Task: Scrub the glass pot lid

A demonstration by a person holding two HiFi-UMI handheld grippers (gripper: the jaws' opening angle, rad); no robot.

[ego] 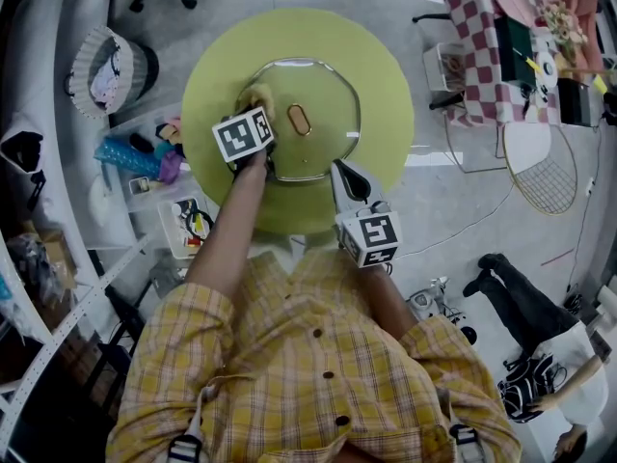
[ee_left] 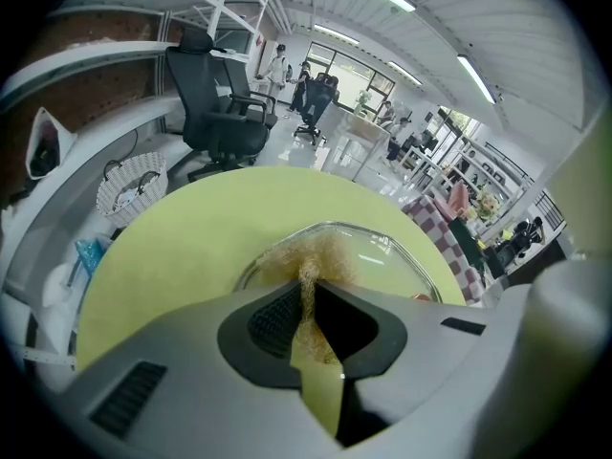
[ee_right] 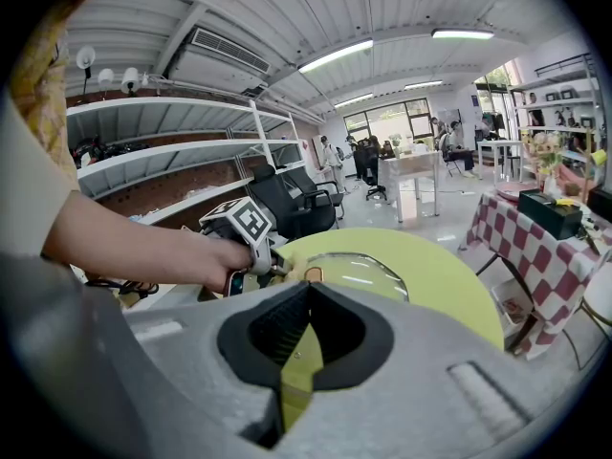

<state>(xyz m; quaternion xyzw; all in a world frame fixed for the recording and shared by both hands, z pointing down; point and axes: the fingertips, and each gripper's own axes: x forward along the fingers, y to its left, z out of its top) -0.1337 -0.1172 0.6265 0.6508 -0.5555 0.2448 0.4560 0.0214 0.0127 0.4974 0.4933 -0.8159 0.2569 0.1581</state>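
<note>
Head view: hard to make out the tips of the left gripper (ego: pixel 258 109), tucked beyond its marker cube at the left rim of the glass lid (ego: pixel 323 90). Lid flat on round green table (ego: pixel 386 85), its near edge cut off in left gripper view. White basket (ego: pixel 96 66) and clear bin (ego: pixel 183 222) on floor at left, with contents too small to tell. Left jaws pinched narrow on yellow scrubber (ee_left: pixel 323 254), pressed onto lid. Right gripper (ego: pixel 339 170) closed tip to tip on nothing, at the lid's near right rim, contact unclear.
</note>
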